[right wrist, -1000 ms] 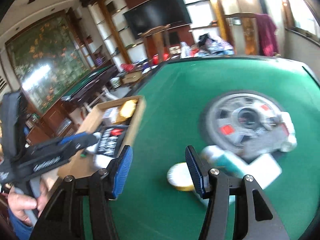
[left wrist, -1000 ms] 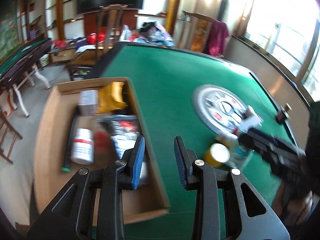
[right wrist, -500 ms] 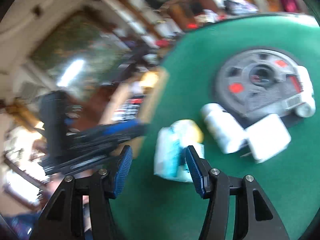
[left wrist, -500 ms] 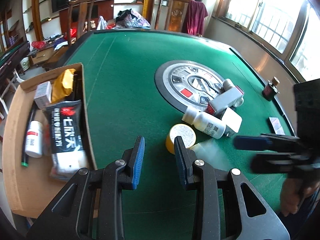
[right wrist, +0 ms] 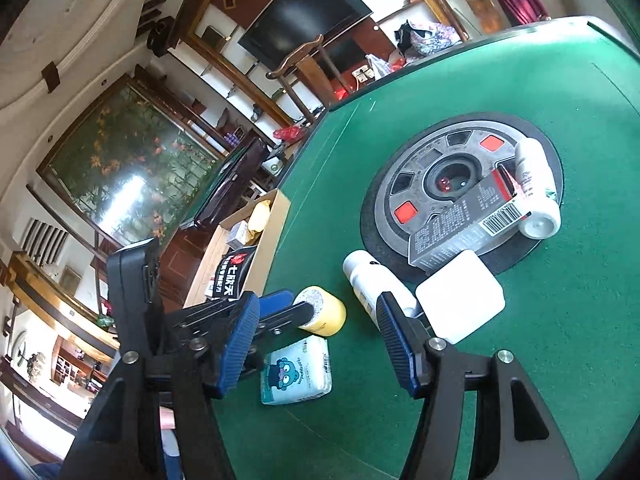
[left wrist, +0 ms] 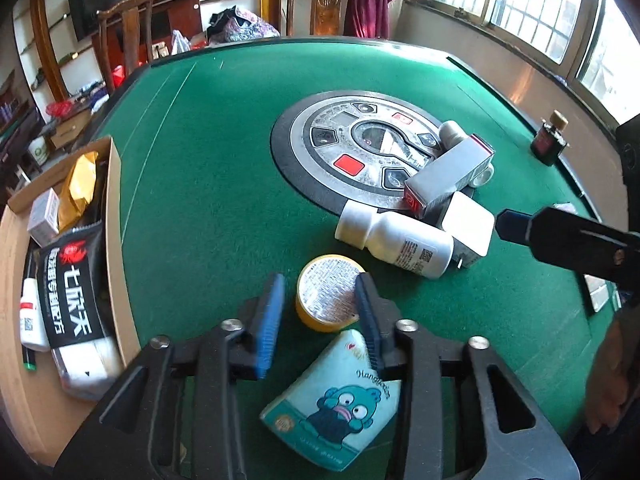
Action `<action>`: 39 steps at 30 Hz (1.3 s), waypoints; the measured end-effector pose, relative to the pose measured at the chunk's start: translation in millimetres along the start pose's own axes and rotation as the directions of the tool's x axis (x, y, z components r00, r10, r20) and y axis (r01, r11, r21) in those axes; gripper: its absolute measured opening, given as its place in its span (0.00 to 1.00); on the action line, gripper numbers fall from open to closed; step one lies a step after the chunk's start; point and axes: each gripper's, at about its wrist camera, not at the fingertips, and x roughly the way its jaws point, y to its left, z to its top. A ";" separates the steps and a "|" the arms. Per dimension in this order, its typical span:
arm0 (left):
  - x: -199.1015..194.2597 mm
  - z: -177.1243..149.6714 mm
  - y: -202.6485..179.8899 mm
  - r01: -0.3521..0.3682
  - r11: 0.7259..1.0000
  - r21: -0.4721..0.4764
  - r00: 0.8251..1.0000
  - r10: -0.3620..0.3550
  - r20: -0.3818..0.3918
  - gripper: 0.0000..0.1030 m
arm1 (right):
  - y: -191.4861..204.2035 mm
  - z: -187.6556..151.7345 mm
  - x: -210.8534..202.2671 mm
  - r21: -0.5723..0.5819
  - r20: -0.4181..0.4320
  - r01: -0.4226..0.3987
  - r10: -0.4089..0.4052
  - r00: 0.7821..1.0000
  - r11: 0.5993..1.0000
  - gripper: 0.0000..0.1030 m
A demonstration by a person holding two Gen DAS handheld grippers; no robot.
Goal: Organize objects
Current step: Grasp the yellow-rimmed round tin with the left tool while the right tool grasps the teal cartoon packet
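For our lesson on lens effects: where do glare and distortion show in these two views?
Left wrist view: blown-out windows, and the green felt table edge bows. Right wrist view: glare on the framed glass panel; the room tilts and curves.

Left gripper: black frame, triangular cut-outs, silver screws, ribbed blue pads. Right gripper: same build, black frame, silver screws, ribbed blue pads. Dark blue sleeve near right hand.

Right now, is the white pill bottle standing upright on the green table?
No. In the left wrist view the white pill bottle lies on its side on the green table, cap pointing left, beside the white charger block.
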 end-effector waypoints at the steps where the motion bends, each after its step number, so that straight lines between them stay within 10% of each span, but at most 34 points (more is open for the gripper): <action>1: 0.5 0.5 -1.4 -0.002 1.000 0.005 1.000 0.002 0.002 0.41 | -0.6 0.3 0.8 -0.001 -0.003 -0.001 0.001 1.000 1.000 0.59; 14: 27.6 -2.1 -2.2 0.017 1.000 -0.015 1.000 -0.017 -0.023 0.38 | 5.8 -3.4 15.6 -0.015 -0.033 0.010 -0.010 0.999 1.000 0.59; 23: -7.9 7.6 39.1 0.086 0.988 -0.131 0.990 -0.070 0.120 0.38 | 8.8 -15.2 38.3 -0.076 -0.105 0.040 -0.048 0.993 0.996 0.59; 39: -40.3 6.3 111.3 0.007 0.955 -0.298 0.968 0.069 0.241 0.38 | 75.1 -41.0 140.9 -0.430 -0.370 -0.027 -0.149 0.917 0.902 0.59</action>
